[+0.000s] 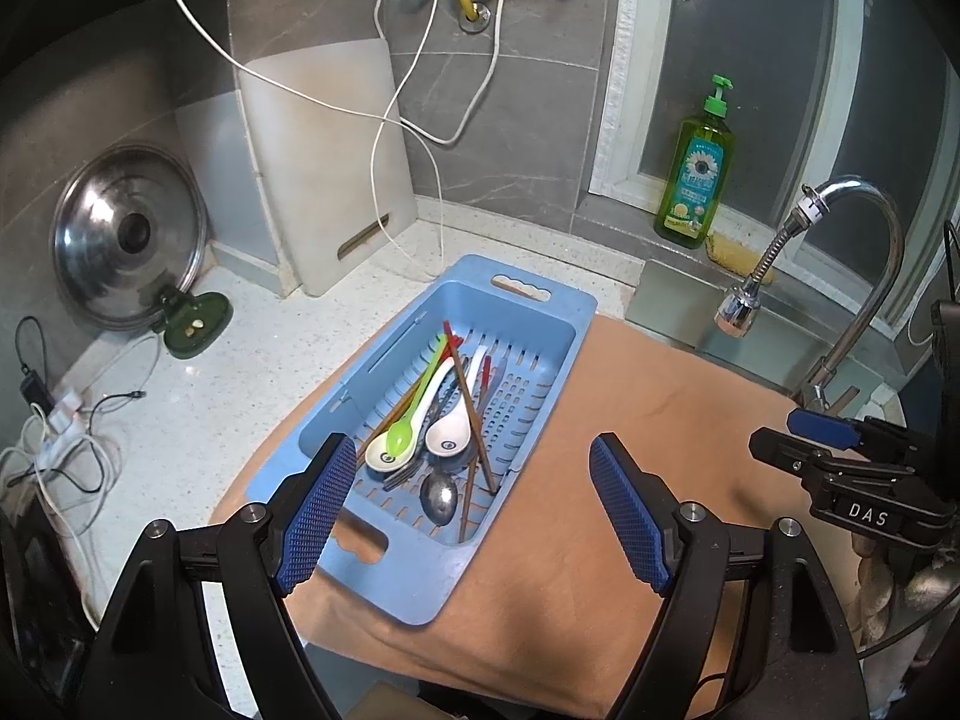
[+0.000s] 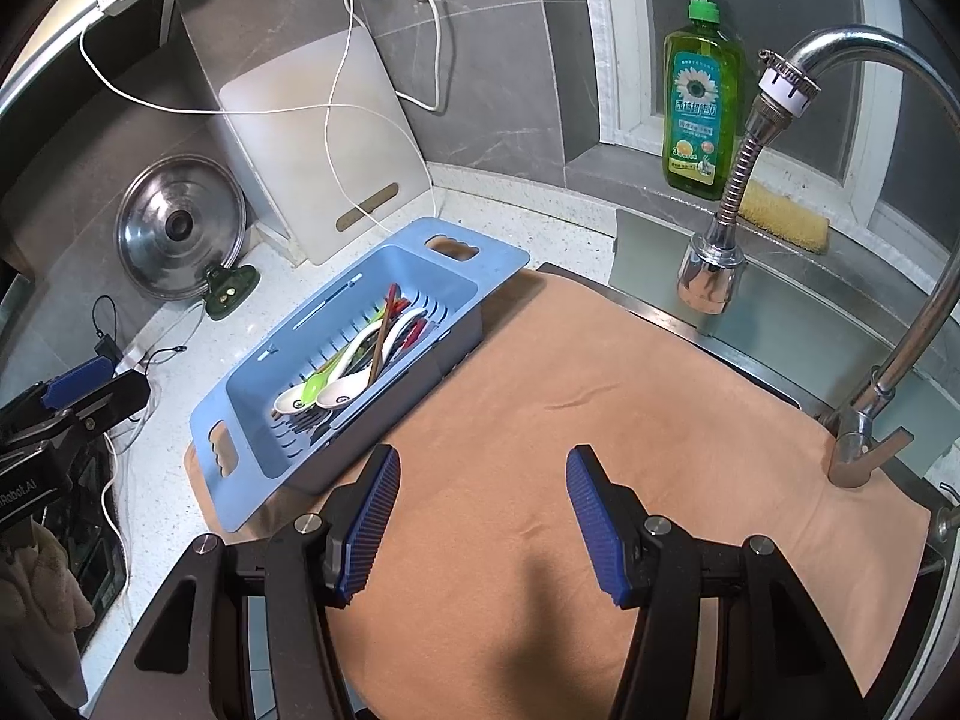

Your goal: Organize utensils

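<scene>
**Inspector:** Where did the utensils [image 1: 441, 420] lie, and how did the grippers stand?

**Assistant:** They lay heaped in the blue basket [image 1: 543, 294], which sat partly on the orange cloth [image 1: 600, 450] and partly on the counter [image 1: 228, 396], left of the sink. The left gripper [image 1: 471, 516] hung over the basket's near end, jaws well apart and holding nothing. The right gripper [image 2: 480, 525] stood over bare cloth to the basket's right, jaws about half open, also empty.

**Inspector:** Risks?

**Assistant:** In my judgement, the tangle. The chopsticks [image 1: 471, 420] crossed over the white spoons [image 1: 450, 438] and the green spoon [image 1: 402, 432]; lifting one piece could drag or flick another out. The metal spoon [image 1: 441, 495] looked slick and lay flat, so a pinch might slip. The basket's overhang on the cloth could let it slide if pushed.

**Inspector:** What could not be made out?

**Assistant:** A fork under the spoons was mostly covered. The red pieces at the far end were unclear. No sorting container was visible. The sink basin lay hidden under the cloth, and the fisheye bent all edges.
</scene>
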{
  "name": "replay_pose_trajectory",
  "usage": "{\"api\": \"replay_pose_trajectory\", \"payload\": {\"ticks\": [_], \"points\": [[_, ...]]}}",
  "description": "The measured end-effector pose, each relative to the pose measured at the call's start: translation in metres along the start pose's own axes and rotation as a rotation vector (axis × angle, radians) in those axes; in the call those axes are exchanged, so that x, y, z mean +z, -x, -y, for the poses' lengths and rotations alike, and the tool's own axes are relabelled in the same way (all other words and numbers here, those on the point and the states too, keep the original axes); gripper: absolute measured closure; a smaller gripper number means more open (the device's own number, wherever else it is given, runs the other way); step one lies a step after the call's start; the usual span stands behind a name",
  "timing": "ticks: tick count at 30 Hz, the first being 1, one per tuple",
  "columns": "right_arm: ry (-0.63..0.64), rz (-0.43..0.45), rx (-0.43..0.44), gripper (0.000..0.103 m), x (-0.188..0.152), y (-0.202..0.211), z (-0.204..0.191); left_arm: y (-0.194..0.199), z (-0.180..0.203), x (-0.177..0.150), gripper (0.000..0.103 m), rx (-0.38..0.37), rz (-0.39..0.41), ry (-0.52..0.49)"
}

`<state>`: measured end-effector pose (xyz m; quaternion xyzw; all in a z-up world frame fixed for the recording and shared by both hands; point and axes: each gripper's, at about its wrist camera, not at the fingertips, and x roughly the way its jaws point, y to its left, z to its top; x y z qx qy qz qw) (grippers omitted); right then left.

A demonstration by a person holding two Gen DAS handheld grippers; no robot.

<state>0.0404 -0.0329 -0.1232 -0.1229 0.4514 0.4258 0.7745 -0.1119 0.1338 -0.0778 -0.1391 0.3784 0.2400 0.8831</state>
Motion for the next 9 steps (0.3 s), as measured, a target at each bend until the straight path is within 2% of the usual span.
{"api": "replay_pose_trajectory", "payload": {"ticks": [9], "points": [[-0.008, -0.010, 0.002, 0.049, 0.0010, -0.0063, 0.0057, -0.0023, 0.0056, 0.0020, 0.023, 0.007, 0.016, -0.031]]}}
